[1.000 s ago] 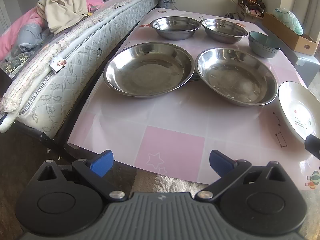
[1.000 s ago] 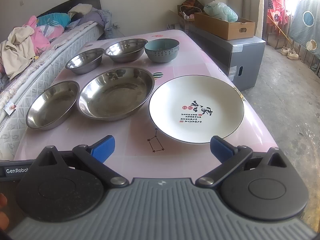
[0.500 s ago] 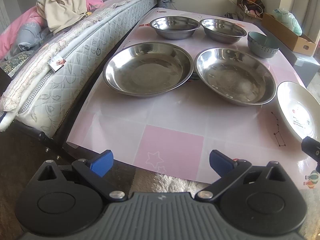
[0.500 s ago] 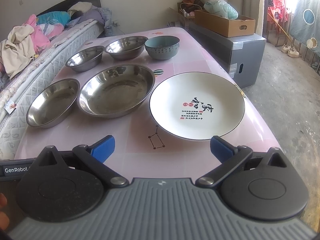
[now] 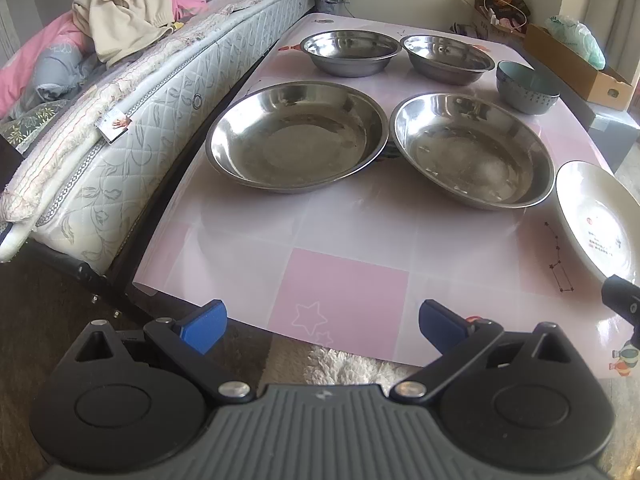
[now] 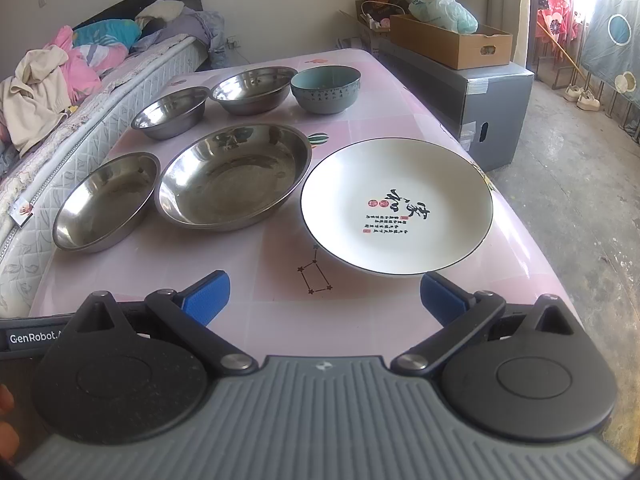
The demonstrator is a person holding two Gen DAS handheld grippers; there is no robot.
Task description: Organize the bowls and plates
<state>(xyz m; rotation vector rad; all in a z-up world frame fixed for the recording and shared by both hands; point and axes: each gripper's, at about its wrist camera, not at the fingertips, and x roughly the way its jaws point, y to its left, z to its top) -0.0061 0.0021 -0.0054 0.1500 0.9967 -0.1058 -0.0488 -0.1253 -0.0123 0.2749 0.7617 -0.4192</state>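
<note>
On the pink table (image 5: pixel 340 236) lie two wide steel plates, one on the left (image 5: pixel 296 140) and one on the right (image 5: pixel 472 148). Behind them stand two steel bowls (image 5: pixel 350 50) (image 5: pixel 448 56) and a teal ceramic bowl (image 5: pixel 526 86). A white plate with red and black writing (image 6: pixel 396 204) lies near the right edge and also shows in the left wrist view (image 5: pixel 600 216). My left gripper (image 5: pixel 322 322) is open and empty at the table's near edge. My right gripper (image 6: pixel 324 294) is open and empty, its right fingertip close to the white plate's near rim.
A bed with a quilted mattress (image 5: pixel 132 120) and piled clothes (image 5: pixel 128 12) runs along the table's left side. A grey cabinet (image 6: pixel 480 92) with a cardboard box (image 6: pixel 452 40) stands to the right. A white rug (image 5: pixel 348 366) lies below the near edge.
My right gripper has moved forward toward the white plate, which now looks larger and nearer. My left gripper has crept slightly forward. Both stay open and no dishes moved.
</note>
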